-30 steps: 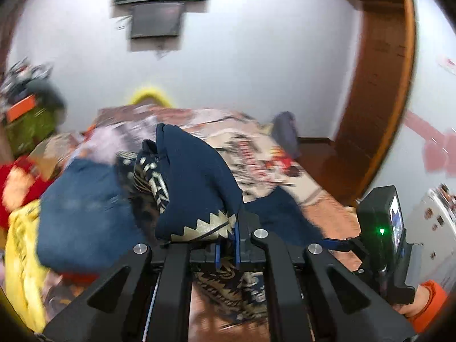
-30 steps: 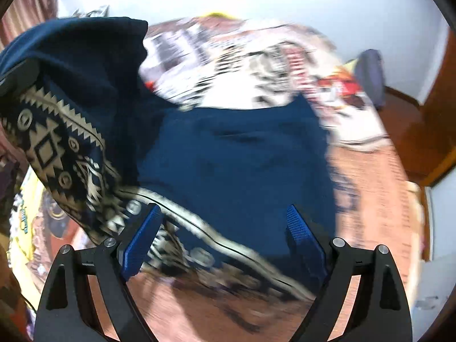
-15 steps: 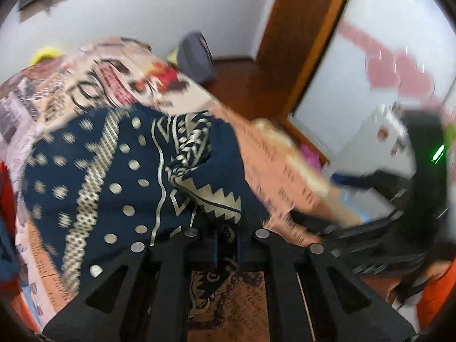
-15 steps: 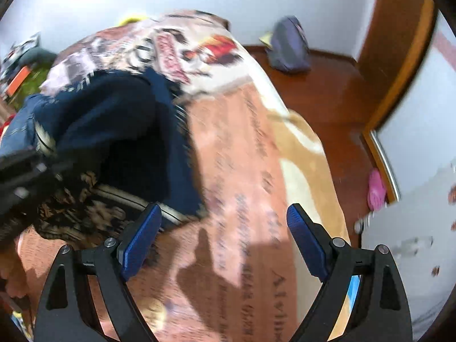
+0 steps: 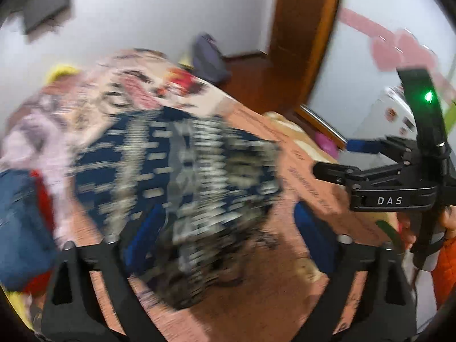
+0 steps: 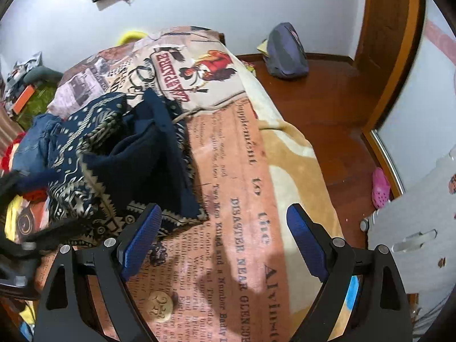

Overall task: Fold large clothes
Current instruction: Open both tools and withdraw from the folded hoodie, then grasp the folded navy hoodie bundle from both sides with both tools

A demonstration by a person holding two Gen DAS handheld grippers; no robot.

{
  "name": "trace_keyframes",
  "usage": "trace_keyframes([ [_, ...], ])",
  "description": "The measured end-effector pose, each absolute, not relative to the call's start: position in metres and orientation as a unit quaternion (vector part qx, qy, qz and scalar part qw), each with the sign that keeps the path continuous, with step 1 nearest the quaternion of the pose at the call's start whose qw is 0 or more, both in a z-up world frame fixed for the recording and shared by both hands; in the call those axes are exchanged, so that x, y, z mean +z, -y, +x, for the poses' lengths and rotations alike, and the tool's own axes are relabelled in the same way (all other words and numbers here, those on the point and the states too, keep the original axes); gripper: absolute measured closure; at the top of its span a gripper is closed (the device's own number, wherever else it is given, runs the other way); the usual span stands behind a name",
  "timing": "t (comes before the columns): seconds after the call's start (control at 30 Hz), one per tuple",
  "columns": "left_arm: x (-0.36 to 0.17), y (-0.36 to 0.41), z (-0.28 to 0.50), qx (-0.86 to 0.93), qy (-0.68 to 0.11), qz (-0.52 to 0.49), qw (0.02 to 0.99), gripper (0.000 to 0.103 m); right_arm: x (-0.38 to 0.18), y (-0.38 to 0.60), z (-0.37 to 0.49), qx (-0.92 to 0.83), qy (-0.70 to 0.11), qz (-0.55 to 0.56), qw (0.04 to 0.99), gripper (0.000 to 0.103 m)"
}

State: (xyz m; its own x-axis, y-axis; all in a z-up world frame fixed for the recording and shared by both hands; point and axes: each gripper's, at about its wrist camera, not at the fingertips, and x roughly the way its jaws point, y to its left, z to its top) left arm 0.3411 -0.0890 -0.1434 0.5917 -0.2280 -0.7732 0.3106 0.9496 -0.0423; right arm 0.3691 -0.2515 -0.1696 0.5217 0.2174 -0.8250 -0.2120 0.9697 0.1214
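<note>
The left gripper (image 5: 228, 228), its jaws just sprung wide, lets the navy patterned knit garment (image 6: 122, 165) slump at nine o'clock on the newspaper-print bedspread (image 6: 245, 199) (still unfolded); the right gripper (image 6: 223, 242) hangs empty, spread.

Navy knit garment (image 6: 148, 154) with woven cream pattern, soft and matt, plush printed blanket (image 6: 256, 199) across the bed, fleecy, glossy polished wood floor (image 6: 327, 108), matt black plastic claw (image 6: 225, 236) with ribbed blue pads (image 6: 139, 239), bright metal screws.
</note>
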Motion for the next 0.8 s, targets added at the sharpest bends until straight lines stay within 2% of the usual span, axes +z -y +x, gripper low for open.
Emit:
trace_keyframes([
  [0.07,-0.140,0.066,0.328,-0.121,-0.415,0.042,0.901,0.001,-0.176,0.247,0.370,0.126,-0.477,-0.003,0.870,0.015],
  [0.23,-0.175,0.016,0.311,-0.071,-0.458,0.005,0.886,0.001,-0.193,0.240,0.374,0.126,-0.497,-0.001,0.858,0.015],
  [0.43,-0.218,0.012,0.326,-0.096,-0.508,-0.080,0.852,0.001,-0.207,0.237,0.375,0.122,-0.515,0.012,0.848,0.015],
  [0.5,-0.225,0.020,0.336,-0.106,-0.508,-0.090,0.850,0.009,-0.209,0.236,0.373,0.122,-0.518,0.009,0.847,0.015],
  [0.53,-0.228,0.024,0.342,-0.105,-0.509,-0.085,0.850,0.023,-0.209,0.236,0.372,0.121,-0.518,0.007,0.847,0.015],
  [0.6,-0.233,0.022,0.353,-0.077,-0.513,-0.077,0.851,0.037,-0.210,0.237,0.371,0.119,-0.521,0.006,0.845,0.015],
  [0.67,-0.238,0.010,0.357,-0.088,-0.514,-0.109,0.846,0.050,-0.210,0.238,0.370,0.116,-0.524,0.008,0.844,0.015],
  [0.8,-0.232,-0.018,0.352,-0.066,-0.492,-0.124,0.859,0.064,-0.206,0.238,0.368,0.117,-0.525,0.017,0.843,0.015],
])
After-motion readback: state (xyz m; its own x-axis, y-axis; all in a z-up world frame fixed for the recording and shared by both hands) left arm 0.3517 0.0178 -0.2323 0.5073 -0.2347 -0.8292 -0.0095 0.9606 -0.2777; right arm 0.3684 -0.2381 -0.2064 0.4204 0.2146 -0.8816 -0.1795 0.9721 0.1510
